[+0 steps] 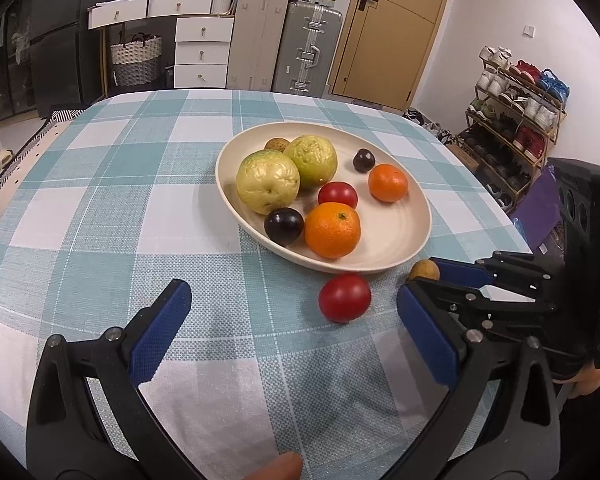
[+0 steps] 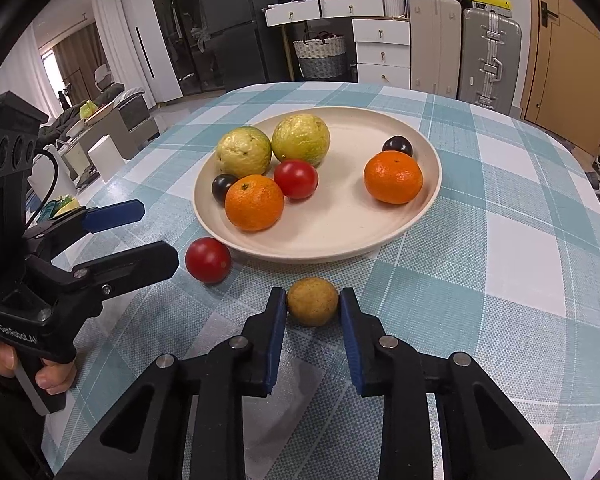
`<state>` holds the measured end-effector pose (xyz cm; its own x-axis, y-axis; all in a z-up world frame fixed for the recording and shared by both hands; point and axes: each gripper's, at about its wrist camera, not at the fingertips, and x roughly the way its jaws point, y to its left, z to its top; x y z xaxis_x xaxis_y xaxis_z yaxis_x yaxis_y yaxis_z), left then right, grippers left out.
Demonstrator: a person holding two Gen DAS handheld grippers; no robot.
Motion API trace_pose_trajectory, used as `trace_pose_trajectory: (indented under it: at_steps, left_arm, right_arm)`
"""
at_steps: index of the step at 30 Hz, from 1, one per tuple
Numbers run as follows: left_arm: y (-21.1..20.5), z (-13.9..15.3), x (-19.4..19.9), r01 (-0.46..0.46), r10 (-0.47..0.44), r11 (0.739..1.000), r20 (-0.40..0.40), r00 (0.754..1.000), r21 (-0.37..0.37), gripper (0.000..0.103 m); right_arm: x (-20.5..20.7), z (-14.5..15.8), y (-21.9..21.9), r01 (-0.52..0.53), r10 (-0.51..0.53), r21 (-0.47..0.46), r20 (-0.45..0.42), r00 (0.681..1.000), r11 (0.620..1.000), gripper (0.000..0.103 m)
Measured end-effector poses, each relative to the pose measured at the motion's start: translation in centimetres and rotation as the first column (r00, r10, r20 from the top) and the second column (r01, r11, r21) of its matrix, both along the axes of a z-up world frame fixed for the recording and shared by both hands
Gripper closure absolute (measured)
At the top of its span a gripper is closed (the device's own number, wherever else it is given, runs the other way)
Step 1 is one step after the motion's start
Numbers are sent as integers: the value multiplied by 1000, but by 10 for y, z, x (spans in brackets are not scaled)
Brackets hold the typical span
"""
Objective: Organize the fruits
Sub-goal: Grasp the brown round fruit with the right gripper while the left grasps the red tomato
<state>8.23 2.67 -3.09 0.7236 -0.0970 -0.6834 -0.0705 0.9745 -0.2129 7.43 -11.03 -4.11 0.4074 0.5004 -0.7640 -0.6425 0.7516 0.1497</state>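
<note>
A cream plate (image 2: pixel 340 220) on the checked tablecloth holds two green-yellow guavas, two oranges, a red tomato and two dark plums. In the left wrist view, the plate (image 1: pixel 384 240) also shows a small brown fruit (image 1: pixel 277 144) behind the guavas. A loose red tomato (image 2: pixel 208 260) (image 1: pixel 345 298) lies on the cloth just in front of the plate. My right gripper (image 2: pixel 313 298) (image 1: pixel 420 280) is shut on another small brown round fruit (image 2: pixel 312 310) (image 1: pixel 425 269), which rests on the cloth near the plate's front rim. My left gripper (image 1: pixel 292 296) (image 2: pixel 156 232) stands open over bare cloth, just left of the loose tomato.
The table drops off at its far and side edges. Behind it stand suitcases (image 1: pixel 308 48), white drawers (image 1: pixel 202 52) and a door. A shoe rack (image 1: pixel 516 120) is off the table's right side. Bare cloth (image 2: pixel 500 240) stretches right of the plate.
</note>
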Motion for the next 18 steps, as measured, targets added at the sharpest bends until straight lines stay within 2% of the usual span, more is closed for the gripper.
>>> trace_pose_trajectory:
  at_steps: [10,12,14,18]
  left_arm:
    - [-5,-1,0,20,-20,1000,-14,1000,2,1]
    - [-6,-1,0,24,-24,1000,-13,1000,6,7]
    - [-9,-2,1,44,-44,999,-18,999,6,21]
    - [-17,-4,3,86,-86,996,-32,996,19,35]
  right_arm:
    - [-9,7,-13,19,-19,27,11,1000,999,75]
    - [-12,8,-15,19,-19,23,10,1000,1000,75]
    - [-14,9,-18,22,-23,26,9,1000,999,75]
    - [-18,10,-22,25,-25,32,9,1000,999,75]
